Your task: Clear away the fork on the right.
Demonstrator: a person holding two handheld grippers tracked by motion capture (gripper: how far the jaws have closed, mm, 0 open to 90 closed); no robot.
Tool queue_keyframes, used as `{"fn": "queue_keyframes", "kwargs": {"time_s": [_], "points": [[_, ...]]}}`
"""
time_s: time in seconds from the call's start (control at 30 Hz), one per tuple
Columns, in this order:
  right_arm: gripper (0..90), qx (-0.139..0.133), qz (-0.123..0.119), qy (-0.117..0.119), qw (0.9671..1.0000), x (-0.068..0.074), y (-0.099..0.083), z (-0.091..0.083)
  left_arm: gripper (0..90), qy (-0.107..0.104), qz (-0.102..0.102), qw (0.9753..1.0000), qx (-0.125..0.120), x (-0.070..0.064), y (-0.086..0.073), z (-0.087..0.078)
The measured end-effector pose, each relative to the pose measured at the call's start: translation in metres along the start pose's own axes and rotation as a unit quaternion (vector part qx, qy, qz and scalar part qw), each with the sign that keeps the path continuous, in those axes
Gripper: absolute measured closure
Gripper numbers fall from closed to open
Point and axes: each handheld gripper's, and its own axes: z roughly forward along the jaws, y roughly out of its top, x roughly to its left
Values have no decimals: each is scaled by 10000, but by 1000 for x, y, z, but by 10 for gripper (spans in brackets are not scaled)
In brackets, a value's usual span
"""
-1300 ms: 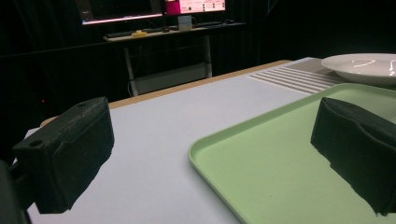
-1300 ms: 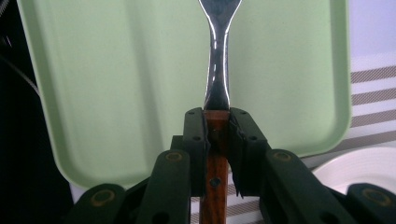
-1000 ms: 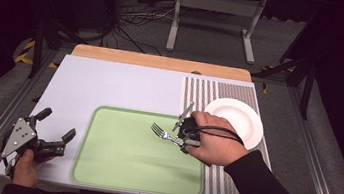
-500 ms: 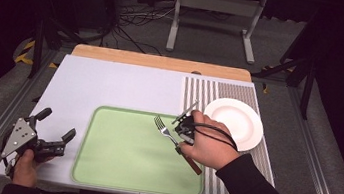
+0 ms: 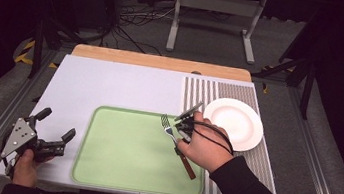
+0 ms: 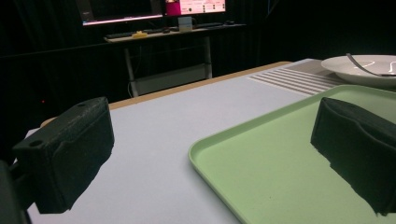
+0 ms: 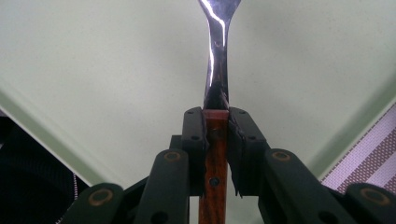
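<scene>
Fork [image 5: 174, 140], polished steel with a reddish wooden handle, sits pinched between the right gripper's [image 7: 216, 135] jaws over the smooth, round-cornered green tray [image 5: 122, 156]. Left gripper [image 5: 51, 134], jaws spread, hovers above the pale worktop [image 5: 111, 84] beside that tray.

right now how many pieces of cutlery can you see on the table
1: a fork with a wooden handle, held over the green tray's right side by the right gripper. More could lie hidden under the hand.
</scene>
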Motion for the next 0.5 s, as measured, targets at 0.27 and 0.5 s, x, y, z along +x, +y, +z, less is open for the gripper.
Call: {"fn": "queue_keyframes", "kwargs": {"time_s": [0.27,0.5], "points": [[776,33,382,-76,9992,-3,0,8,0,7,9,10000,0,0,0,0],[776,43,573,-189,9982,-8,0,12,1,7,10,10000,0,0,0,0]]}}
